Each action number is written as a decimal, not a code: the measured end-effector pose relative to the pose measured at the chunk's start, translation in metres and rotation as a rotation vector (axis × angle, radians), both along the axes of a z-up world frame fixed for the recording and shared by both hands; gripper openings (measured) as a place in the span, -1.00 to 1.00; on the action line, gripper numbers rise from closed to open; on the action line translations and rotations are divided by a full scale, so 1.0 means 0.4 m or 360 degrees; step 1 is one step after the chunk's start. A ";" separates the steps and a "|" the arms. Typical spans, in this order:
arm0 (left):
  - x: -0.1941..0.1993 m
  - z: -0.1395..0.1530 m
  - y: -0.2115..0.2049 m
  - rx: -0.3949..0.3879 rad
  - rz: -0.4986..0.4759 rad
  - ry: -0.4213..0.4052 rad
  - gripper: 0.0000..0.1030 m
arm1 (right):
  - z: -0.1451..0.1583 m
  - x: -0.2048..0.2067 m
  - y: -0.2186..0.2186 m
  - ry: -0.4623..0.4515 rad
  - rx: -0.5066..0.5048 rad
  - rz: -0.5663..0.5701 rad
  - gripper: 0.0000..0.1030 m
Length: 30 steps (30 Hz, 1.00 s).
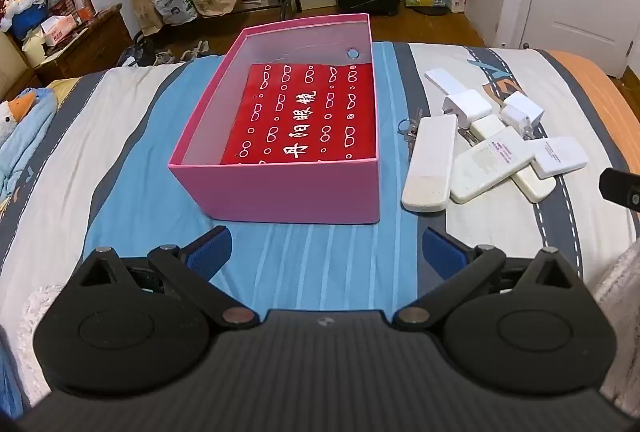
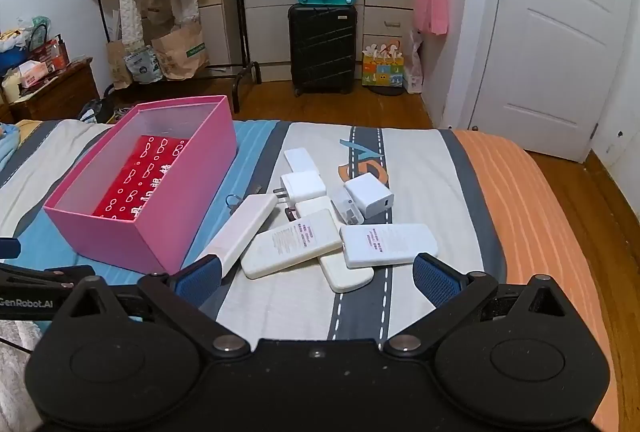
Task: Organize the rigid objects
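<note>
A pink box [image 1: 280, 192] sits on the bed [image 1: 120, 160] with its top off, and a red sheet with white writing [image 1: 304, 116] lies flat on its bottom. Just to the right of the box is a pile of white things [image 2: 320, 228] on the bed cover. In the pile a long white bar [image 1: 430, 162] lies closest to the box, and a bunch of keys [image 1: 410, 130] peeks out from under its far end. Flat white power banks [image 2: 296, 248] lie crossed over each other next to the bar, farther from the box. White plug chargers [image 2: 370, 198] sit at the back of the pile, and one small white block [image 2: 302, 160] lies behind them. The left gripper [image 1: 326, 252] hangs over the bed just in front of the box, its blue pads spread wide apart with nothing between them. The right gripper [image 2: 318, 278] hangs in front of the pile, to the right of the box, also spread wide and holding nothing, and its left pad looks very close to the near end of the long bar. Far behind the box a black suitcase [image 2: 322, 48] stands on the floor
</note>
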<state>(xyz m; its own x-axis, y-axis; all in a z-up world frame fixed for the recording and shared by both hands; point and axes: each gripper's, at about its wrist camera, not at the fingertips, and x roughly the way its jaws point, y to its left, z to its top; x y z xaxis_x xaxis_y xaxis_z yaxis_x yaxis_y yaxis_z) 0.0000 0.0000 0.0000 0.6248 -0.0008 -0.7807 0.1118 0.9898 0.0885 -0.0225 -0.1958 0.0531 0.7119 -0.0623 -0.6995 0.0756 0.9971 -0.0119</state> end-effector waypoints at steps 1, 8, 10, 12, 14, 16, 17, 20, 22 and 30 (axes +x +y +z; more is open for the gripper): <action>0.000 0.000 0.000 0.0002 0.0000 0.0000 1.00 | 0.000 0.000 0.000 -0.0004 -0.0004 -0.0002 1.00; -0.003 0.001 0.000 -0.0020 -0.0014 0.0000 1.00 | 0.001 -0.004 0.000 -0.0012 0.0001 0.0005 1.00; -0.006 -0.002 0.001 -0.0018 -0.0015 -0.0003 1.00 | -0.001 -0.002 -0.003 -0.0013 0.0006 -0.0001 1.00; -0.001 -0.004 -0.006 -0.0008 -0.0016 0.0000 1.00 | -0.003 -0.003 -0.003 -0.0011 0.0008 -0.0004 1.00; -0.001 -0.003 -0.004 0.0000 -0.0021 -0.0001 1.00 | -0.003 -0.004 -0.009 -0.0007 0.0012 -0.0006 1.00; -0.001 -0.003 -0.004 0.0004 -0.0024 -0.0003 1.00 | 0.000 -0.008 -0.010 -0.0011 0.0011 -0.0011 1.00; -0.004 -0.001 -0.005 0.0007 -0.0026 -0.0002 1.00 | -0.002 -0.006 -0.010 -0.0012 0.0000 -0.0007 1.00; -0.003 0.003 -0.002 0.0006 -0.0032 -0.0003 1.00 | -0.002 -0.007 -0.002 -0.0028 -0.0053 0.0013 1.00; -0.012 0.008 0.000 0.0001 -0.0021 -0.0013 1.00 | -0.001 -0.007 0.000 -0.0029 -0.0064 0.0013 1.00; -0.017 0.016 0.007 0.0011 -0.0013 -0.0025 1.00 | 0.000 -0.006 -0.002 -0.0014 -0.0035 0.0013 1.00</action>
<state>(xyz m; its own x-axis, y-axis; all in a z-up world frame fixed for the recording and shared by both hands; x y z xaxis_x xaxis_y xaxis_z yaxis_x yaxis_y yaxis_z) -0.0068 0.0028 0.0062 0.6370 -0.0005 -0.7709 0.1182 0.9882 0.0970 -0.0248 -0.1964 0.0531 0.7187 -0.0716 -0.6916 0.0676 0.9972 -0.0330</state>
